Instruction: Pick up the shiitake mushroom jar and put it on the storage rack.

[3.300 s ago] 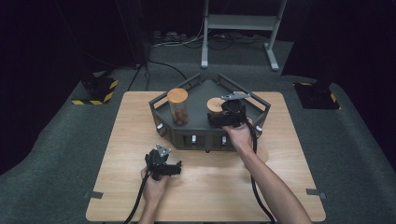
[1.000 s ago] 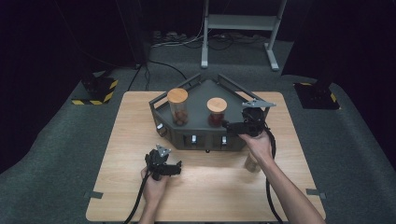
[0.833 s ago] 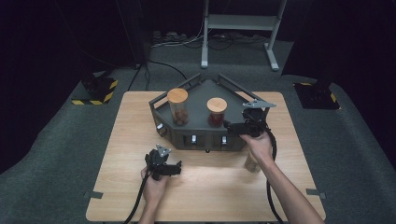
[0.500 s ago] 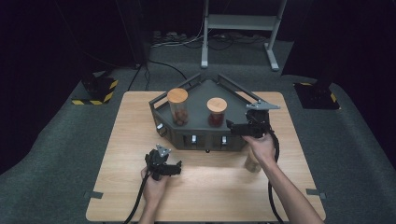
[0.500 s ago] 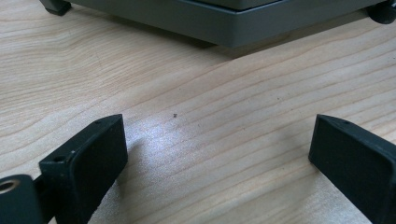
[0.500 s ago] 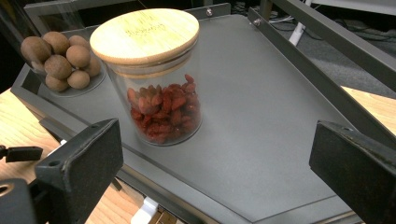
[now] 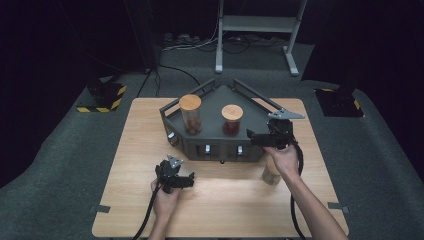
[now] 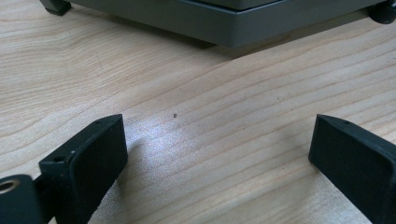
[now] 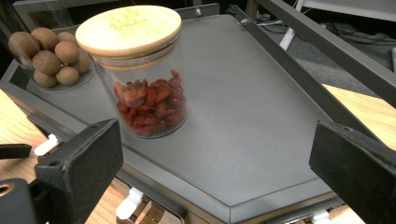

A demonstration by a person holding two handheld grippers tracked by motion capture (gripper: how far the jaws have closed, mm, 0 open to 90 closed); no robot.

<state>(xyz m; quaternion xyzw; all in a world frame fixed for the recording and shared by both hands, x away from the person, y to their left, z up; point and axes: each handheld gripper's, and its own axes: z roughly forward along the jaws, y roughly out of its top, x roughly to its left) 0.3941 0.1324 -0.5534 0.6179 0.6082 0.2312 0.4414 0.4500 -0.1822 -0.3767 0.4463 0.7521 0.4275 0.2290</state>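
Wood-grain tabletop (image 8: 196,140) is all that lies between the jaws of the left gripper (image 7: 175,179), which sit wide apart and empty, low over the table, with the dark base of the grey tray (image 8: 224,23) just beyond their tips. Further right, in the right gripper view, a glass jar of round brown nuts (image 9: 49,58) stands at the tray's far left, beyond the left jaw's tip. Next comes the glass jar of red dried berries (image 9: 147,93), a clear cylinder capped by a flat, pale bamboo lid (image 9: 128,28); it stands upright on the smooth matte tray floor (image 9: 261,121), ahead of the right gripper (image 7: 260,137) and nearer its left jaw than its right, touching neither. That gripper's jaws are also spread wide with nothing in them, hovering over the tray's near right edge. A third jar (image 7: 271,172) stands on the table just under the right forearm, and it looks like the next one due on the tray. By my reading a jar has been set down and released; the next move calls for swinging back and down to that third jar, closing squarely on its slick glass wall below the lid.
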